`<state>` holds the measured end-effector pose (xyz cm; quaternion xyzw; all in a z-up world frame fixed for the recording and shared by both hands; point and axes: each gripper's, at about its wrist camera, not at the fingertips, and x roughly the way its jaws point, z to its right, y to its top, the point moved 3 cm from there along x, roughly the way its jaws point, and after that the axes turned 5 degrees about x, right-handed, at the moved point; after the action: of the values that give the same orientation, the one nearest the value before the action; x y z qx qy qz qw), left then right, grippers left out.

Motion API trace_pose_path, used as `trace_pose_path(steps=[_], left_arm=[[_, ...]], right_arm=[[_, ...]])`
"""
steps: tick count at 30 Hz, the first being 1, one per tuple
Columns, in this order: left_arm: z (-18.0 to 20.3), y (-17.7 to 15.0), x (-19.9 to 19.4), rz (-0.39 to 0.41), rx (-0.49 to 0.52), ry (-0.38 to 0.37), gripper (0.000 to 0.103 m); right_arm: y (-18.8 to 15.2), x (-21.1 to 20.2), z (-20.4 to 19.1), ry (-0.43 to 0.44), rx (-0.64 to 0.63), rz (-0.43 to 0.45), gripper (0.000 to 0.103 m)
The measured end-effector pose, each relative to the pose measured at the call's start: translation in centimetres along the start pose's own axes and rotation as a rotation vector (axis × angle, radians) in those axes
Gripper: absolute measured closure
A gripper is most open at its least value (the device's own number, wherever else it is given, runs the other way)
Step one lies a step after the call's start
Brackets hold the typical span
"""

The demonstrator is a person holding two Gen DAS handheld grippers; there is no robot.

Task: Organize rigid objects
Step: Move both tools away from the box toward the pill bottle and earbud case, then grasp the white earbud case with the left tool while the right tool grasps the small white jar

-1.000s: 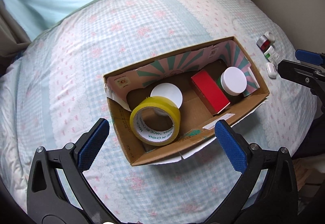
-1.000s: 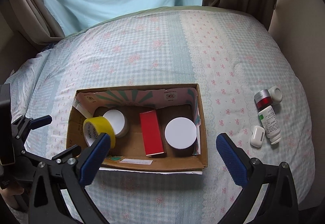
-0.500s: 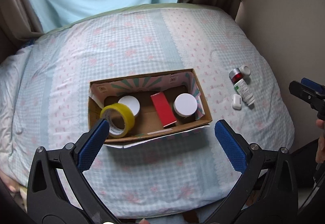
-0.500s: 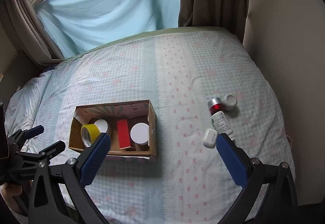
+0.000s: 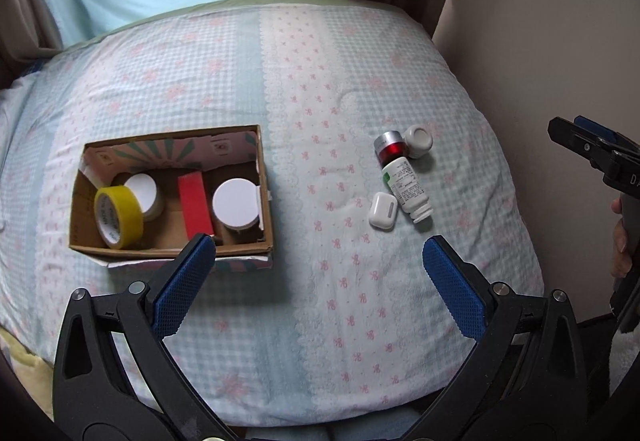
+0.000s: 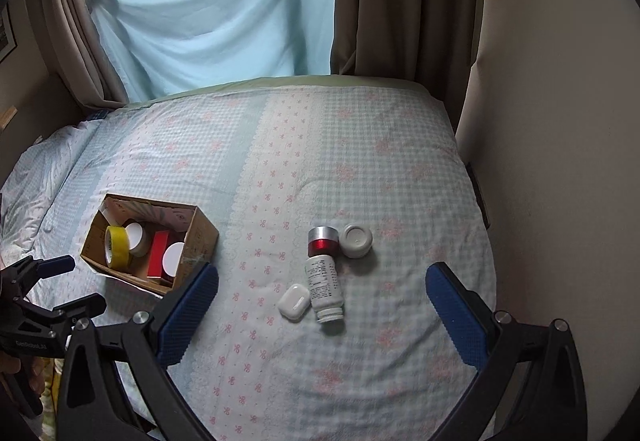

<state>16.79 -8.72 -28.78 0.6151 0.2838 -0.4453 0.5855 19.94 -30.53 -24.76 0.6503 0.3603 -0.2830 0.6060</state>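
A cardboard box (image 5: pixel 266 197) (image 6: pixel 202 237) lies on the bed and holds a yellow tape roll (image 5: pixel 118 215), a red box (image 5: pixel 195 207) and two white-lidded jars (image 5: pixel 236 203). To its right lie a white bottle (image 5: pixel 406 187) (image 6: pixel 323 283), a red and silver jar (image 5: pixel 390 147) (image 6: pixel 322 241), a small white jar (image 5: pixel 419 139) (image 6: pixel 355 239) and a white earbud case (image 5: pixel 383 210) (image 6: pixel 294 301). My left gripper (image 5: pixel 318 289) is open and empty, held high above the bed. My right gripper (image 6: pixel 322 311) is open and empty, above the loose items.
The bed (image 6: pixel 340 145) has a checked blue and pink cover. A wall (image 6: pixel 560 121) runs along its right side. Curtains (image 6: pixel 392 1) and a light blue sheet (image 6: pixel 216 13) hang behind the bed's far end.
Both grippers have risen and pulled back from the box, then shifted right. The box now looks small and the loose items sit between the right gripper's fingers.
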Motion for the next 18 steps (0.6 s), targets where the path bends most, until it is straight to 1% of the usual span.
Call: trace_pose_path(steps=[2, 7, 10, 14, 16, 17, 18], left_arm=[[1.4, 0.0, 2.5, 0.002, 0.018, -0.004, 0.0], [4.3, -0.6, 10.1, 0.021, 0.061, -0.053, 0.0], [6.1, -1.2, 14.4, 0.029, 0.102, -0.073, 0.0], [8.0, -2.0, 18.9, 0.04, 0.152, -0.084, 0.0], [8.5, -2.4, 20.6, 0.045, 0.162, -0.09, 0.002], [8.7, -2.5, 21.5, 0.045, 0.164, -0.094, 0.005], [8.9, -2.6, 22.2, 0.042, 0.165, -0.097, 0.008]], right_arm=[[0.1, 1.8, 1.6, -0.006, -0.013, 0.008, 0.0], [-0.6, 7.6, 5.2, -0.014, -0.025, 0.028, 0.0], [-1.5, 11.2, 6.8, -0.025, -0.032, 0.041, 0.0], [-2.7, 15.4, 8.1, -0.024, -0.062, 0.043, 0.0], [-3.3, 17.4, 8.2, -0.018, -0.094, 0.033, 0.005], [-3.6, 18.4, 8.2, -0.012, -0.11, 0.025, 0.008], [-3.9, 19.3, 8.1, -0.003, -0.127, 0.018, 0.009]])
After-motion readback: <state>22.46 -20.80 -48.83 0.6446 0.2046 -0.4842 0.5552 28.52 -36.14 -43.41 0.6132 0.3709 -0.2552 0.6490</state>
